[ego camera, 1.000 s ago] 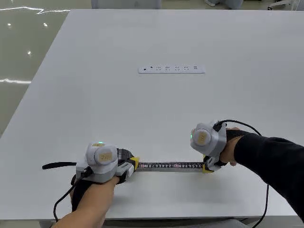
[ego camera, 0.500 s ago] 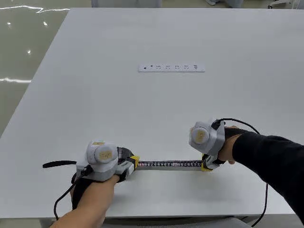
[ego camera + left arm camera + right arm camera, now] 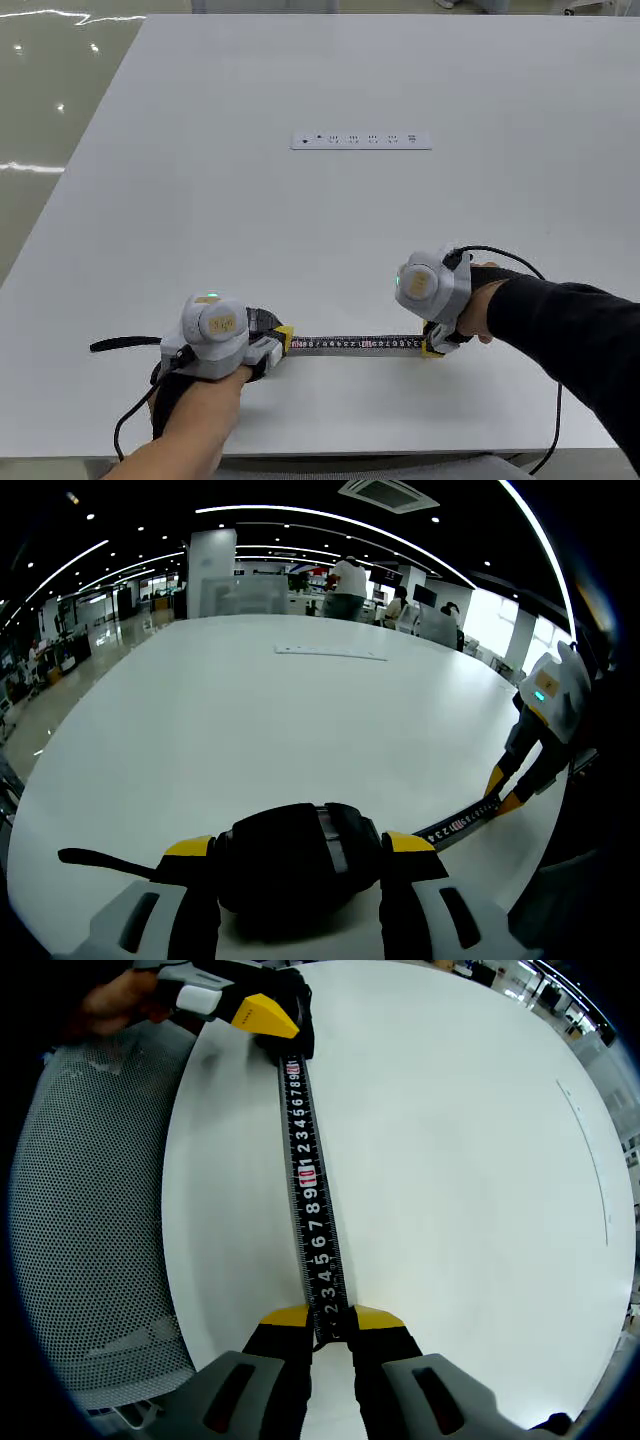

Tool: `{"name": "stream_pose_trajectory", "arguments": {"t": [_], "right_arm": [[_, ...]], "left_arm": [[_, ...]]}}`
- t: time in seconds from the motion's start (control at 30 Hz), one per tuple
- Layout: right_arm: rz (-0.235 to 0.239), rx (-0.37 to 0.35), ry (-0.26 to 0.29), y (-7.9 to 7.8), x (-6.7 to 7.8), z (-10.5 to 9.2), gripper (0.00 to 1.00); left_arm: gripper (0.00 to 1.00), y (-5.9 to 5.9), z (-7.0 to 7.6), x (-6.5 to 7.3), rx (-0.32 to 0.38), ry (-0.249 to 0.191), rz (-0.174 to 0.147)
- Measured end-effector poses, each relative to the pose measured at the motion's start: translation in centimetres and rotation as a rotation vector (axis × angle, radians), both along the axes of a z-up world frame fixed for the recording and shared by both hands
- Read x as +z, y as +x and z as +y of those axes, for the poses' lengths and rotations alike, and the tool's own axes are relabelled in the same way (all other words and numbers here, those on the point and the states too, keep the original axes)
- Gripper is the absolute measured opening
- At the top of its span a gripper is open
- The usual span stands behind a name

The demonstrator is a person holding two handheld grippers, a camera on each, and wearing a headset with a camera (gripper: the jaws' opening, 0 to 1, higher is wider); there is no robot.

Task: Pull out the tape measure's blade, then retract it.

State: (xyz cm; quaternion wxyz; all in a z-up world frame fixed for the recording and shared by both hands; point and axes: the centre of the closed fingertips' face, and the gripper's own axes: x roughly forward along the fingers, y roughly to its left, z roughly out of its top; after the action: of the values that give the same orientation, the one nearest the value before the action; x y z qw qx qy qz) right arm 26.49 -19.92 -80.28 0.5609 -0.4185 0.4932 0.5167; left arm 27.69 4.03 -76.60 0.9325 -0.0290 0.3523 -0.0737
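**Head view**
- Table (image 3: 300,220): white, broad, with pale glossy floor beyond its left edge.
- Power strip (image 3: 361,141): white, flat on the table. It serves as the reference point for all places below.
- Tape measure (image 3: 262,322): black case, well nearer the person than the power strip and to its left, at the table's near edge.
- Strap (image 3: 125,346): black, trailing from the case on the side away from the blade.
- Blade (image 3: 355,345): drawn out and lying flat on the table, roughly parallel to the power strip.
- Left gripper (image 3: 272,338): yellow-tipped jaws clamped on the case.
- Right gripper (image 3: 432,350): nearer than the power strip's right end, with jaws pinched together on the blade's free end. A dark sleeve (image 3: 570,330) is behind it.

**Left gripper view**
- The case sits between the gripper's own two jaws, one pressed to each side.
- The blade runs off to the right to the right gripper, whose yellow tips meet on it.
- The power strip lies far across the table, and people stand beyond it.

**Right gripper view**
- The gripper's own jaws are closed on the blade tip, at the low numerals.
- The printed scale runs straight ahead to the case in the left gripper.
- The power strip shows as a thin line at far right.
- Mesh chair (image 3: 90,1210): grey, off the table edge on the side away from the power strip.
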Motion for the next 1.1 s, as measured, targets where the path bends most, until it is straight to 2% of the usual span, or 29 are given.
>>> {"name": "stream_pose_trajectory", "arguments": {"t": [1.1], "right_arm": [[-0.005, 0.005, 0.015, 0.02, 0.12, 0.72, 0.11]], "left_arm": [[0.6, -0.19, -0.04, 0.1, -0.02, -0.057, 0.039]]}}
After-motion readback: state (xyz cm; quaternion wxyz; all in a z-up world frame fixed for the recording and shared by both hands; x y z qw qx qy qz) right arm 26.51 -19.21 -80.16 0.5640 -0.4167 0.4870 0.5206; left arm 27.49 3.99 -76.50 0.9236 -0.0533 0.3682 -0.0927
